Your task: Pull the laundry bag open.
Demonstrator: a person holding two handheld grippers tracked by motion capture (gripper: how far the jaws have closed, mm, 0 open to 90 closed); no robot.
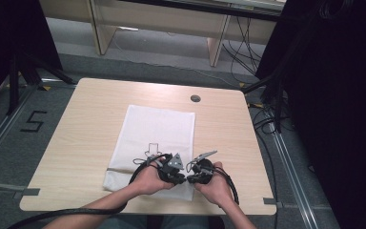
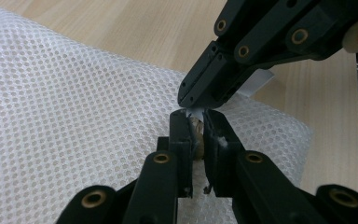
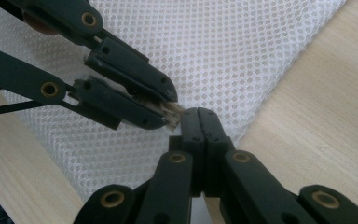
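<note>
Left gripper view: left tool (image 2: 196,125) grips zipper pull (image 2: 196,128) | right tool (image 2: 200,100) pinches white tag (image 2: 256,81)

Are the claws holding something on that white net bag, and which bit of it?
Both claws pinch at the near right corner of the white mesh bag. The left claw grips a small tan piece there, maybe the zipper pull; the right claw clamps a white tab.

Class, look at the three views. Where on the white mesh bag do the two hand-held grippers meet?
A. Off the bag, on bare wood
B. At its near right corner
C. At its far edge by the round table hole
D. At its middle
B: the left hand-held gripper and right hand-held gripper meet tip to tip at the white mesh bag's near right corner, close to the person.
</note>
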